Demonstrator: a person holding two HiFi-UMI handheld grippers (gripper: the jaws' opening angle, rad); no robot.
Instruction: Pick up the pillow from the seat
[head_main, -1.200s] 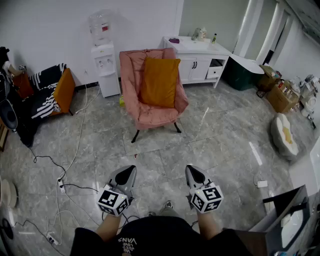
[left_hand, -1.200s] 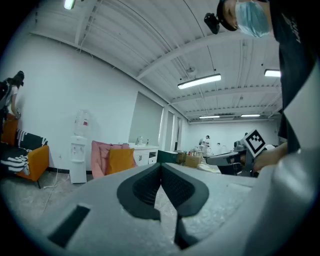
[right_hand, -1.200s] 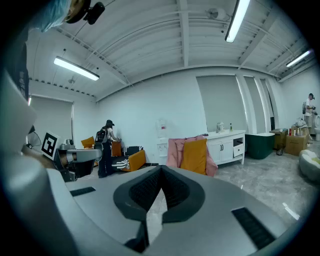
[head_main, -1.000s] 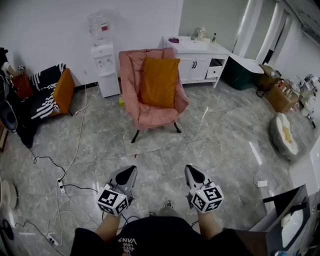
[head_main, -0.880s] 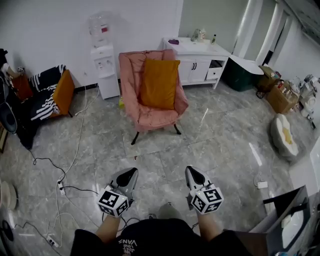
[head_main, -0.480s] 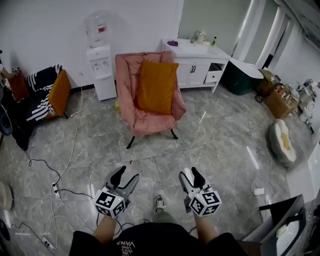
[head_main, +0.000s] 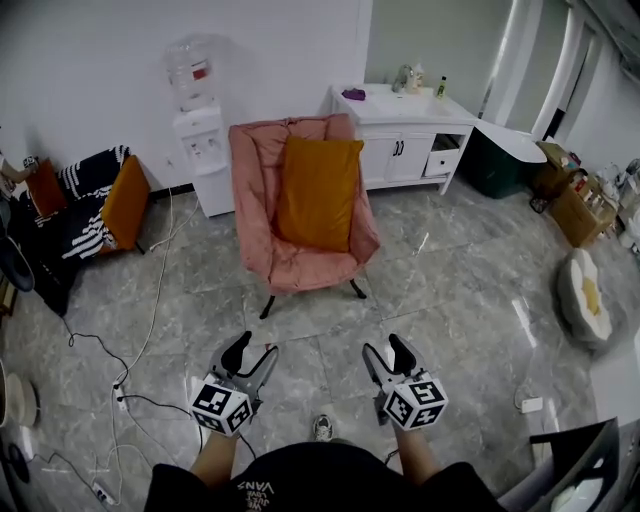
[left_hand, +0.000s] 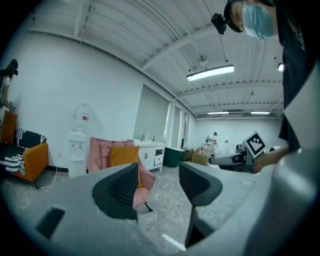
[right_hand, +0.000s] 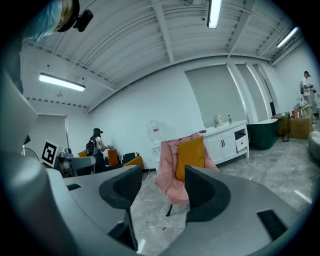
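I hold both tools low in front of my body, well short of the seat and aimed toward it, side by side but apart. The left hand-held gripper has its jaws spread, with nothing between them. The right hand-held gripper is opening its jaws, which are also empty. My bare forearms reach forward behind them.

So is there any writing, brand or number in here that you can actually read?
Nothing reads clearly.
Red label on the water bottle: too small to read.
Bottles on the white cabinet: labels too small.
Marker cubes on the left gripper and right gripper (its empty jaws opening): black-and-white patterns, no words.
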